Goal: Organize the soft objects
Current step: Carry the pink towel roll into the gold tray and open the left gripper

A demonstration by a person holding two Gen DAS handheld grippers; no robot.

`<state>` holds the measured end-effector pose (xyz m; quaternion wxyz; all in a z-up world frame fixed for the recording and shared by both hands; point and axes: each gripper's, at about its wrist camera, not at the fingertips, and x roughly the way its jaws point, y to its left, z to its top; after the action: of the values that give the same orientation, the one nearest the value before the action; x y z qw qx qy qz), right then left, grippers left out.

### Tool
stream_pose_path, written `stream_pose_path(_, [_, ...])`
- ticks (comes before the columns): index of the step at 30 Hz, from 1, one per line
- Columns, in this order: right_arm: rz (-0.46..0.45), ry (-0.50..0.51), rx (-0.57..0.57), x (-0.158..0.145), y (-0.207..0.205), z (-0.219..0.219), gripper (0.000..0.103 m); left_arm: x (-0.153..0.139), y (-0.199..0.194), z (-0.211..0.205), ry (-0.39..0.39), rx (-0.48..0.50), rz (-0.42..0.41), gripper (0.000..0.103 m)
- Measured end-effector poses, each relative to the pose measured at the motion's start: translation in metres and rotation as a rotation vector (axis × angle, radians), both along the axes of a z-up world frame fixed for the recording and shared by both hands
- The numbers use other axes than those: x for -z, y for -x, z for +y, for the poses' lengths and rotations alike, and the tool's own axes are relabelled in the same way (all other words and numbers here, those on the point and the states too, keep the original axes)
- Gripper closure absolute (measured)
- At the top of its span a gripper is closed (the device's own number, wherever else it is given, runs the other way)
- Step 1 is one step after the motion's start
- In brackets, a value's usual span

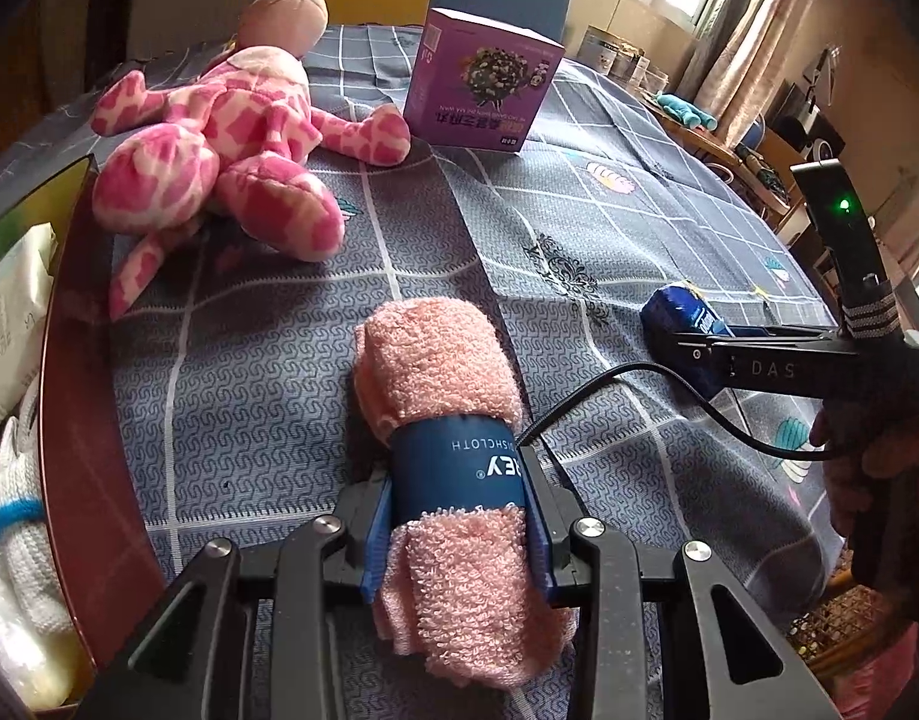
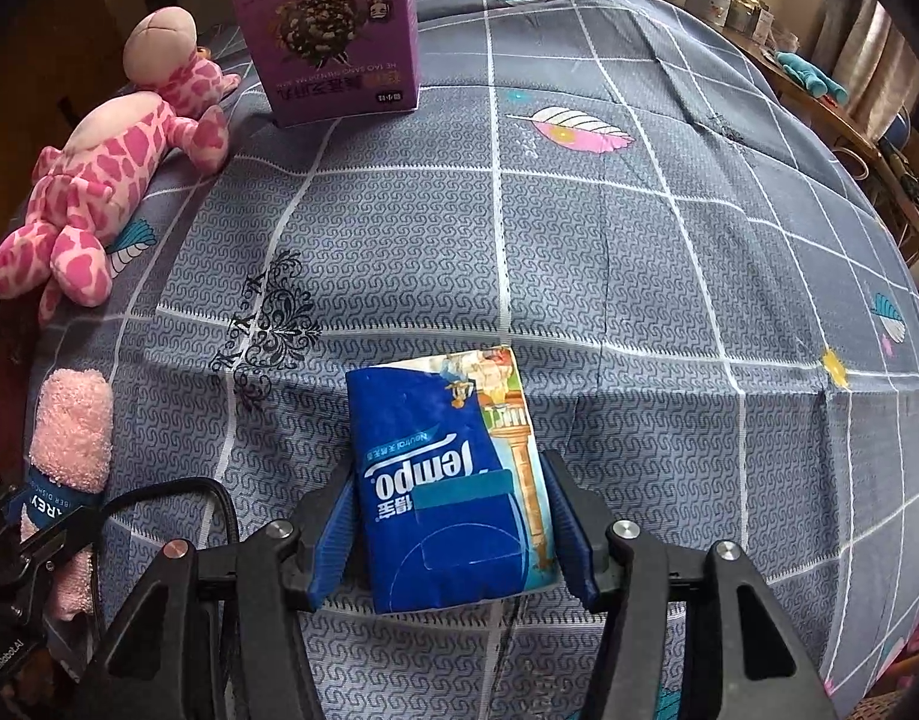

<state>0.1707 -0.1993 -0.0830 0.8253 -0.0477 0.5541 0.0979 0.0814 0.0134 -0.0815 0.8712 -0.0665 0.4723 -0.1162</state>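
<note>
A rolled pink dishcloth (image 1: 441, 420) with a blue paper band lies on the grey patterned cloth; my left gripper (image 1: 456, 534) is shut on its banded middle. It also shows in the right wrist view (image 2: 72, 438). My right gripper (image 2: 453, 528) is shut on a blue Tempo tissue pack (image 2: 447, 480), which also shows in the left wrist view (image 1: 681, 312). A pink spotted plush toy (image 1: 231, 144) lies at the far left, also in the right wrist view (image 2: 105, 180).
A purple box (image 1: 483, 90) stands at the back, also in the right wrist view (image 2: 339, 36). A red-rimmed container (image 1: 75, 396) at the left holds white packs and soft items. A teal object (image 1: 684, 108) lies on the far side table.
</note>
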Motion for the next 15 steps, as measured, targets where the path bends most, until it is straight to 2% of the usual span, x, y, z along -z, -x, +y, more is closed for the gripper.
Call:
stream_pose_path(5, [-0.015, 0.013, -0.007, -0.001, -0.001, 0.002, 0.045, -0.006, 0.001, 0.002, -0.021, -0.018, -0.008, 0.069])
stream_pose_path(15, [-0.064, 0.055, -0.031, -0.002, 0.007, 0.009, 0.046, -0.060, 0.021, 0.016, -0.036, -0.063, -0.148, 0.069])
